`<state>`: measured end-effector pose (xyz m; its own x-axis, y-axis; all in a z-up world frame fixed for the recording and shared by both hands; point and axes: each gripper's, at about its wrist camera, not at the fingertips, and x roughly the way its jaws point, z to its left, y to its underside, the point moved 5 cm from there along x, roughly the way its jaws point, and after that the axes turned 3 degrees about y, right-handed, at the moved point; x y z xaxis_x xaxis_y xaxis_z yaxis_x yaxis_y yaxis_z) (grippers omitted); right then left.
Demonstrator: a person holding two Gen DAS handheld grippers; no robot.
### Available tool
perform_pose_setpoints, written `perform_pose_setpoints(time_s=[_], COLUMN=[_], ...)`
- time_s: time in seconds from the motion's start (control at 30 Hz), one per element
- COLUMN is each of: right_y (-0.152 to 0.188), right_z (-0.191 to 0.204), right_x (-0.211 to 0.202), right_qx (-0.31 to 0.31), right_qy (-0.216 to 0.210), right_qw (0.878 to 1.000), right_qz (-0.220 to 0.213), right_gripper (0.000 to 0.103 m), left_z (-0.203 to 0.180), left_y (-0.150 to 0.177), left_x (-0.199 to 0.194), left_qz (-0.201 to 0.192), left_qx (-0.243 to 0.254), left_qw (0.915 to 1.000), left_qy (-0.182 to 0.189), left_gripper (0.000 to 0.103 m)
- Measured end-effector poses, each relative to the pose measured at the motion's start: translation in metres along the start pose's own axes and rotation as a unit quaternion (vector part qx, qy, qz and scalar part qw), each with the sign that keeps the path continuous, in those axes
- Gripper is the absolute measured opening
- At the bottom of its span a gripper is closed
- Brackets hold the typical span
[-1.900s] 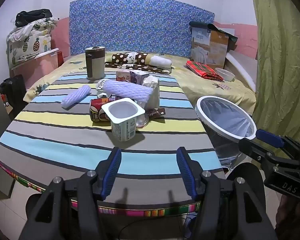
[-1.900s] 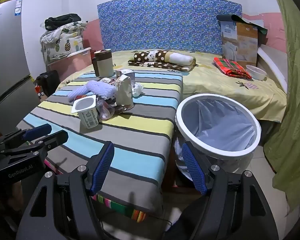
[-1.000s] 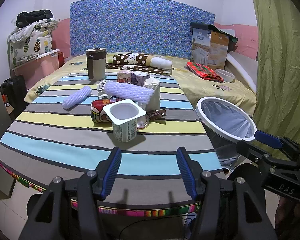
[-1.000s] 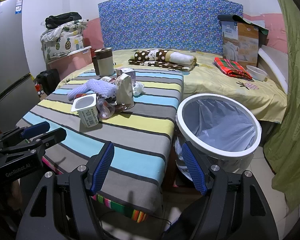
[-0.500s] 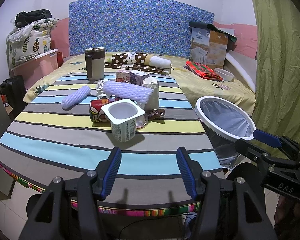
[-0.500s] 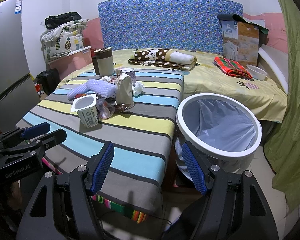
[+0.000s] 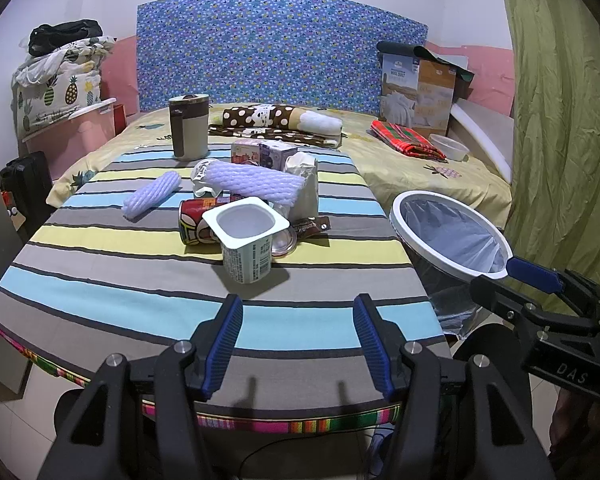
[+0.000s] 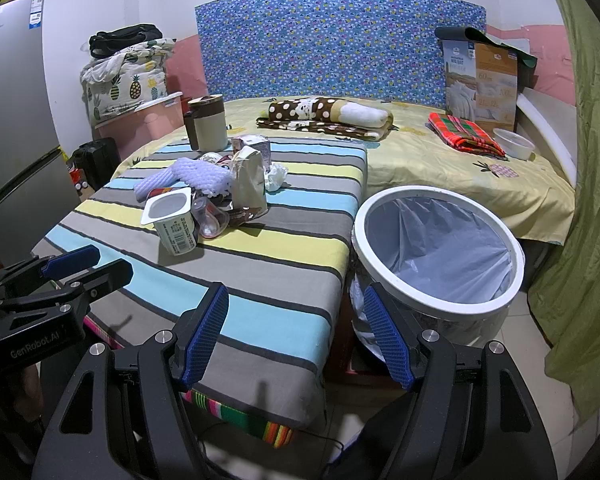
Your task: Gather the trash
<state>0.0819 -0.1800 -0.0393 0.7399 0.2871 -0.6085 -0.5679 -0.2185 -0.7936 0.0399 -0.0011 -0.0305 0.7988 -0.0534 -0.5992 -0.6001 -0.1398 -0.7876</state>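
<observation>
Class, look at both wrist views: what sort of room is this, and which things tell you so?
Most likely a bedroom at home: a bed with a patterned headboard and a folded blanket, beside a striped table piled with litter.

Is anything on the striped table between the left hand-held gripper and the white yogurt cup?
Nothing visible. The left hand-held gripper is open at the near table edge, and only bare striped cloth lies between it and the yogurt cup. The other trash sits behind the cup; the bin stands off to the right.
</observation>
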Motion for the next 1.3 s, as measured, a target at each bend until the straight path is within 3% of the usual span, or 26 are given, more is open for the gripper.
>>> perform_pose_setpoints(time_s=[1.3], right_y=[-0.0003], right_z=[-0.0001], right_x=[0.0019], right_qx=[0.002], right_qy=[-0.001], right_qw=[1.000], right_qz=[0.002], right_gripper=[0.072], left_z=[0.0004], left_y=[0.0031], left_x=[0.0047], left_qz=[0.002], left_qx=[-0.004], left_qw=[1.0000], left_qy=[0.003], left_gripper=[0.059])
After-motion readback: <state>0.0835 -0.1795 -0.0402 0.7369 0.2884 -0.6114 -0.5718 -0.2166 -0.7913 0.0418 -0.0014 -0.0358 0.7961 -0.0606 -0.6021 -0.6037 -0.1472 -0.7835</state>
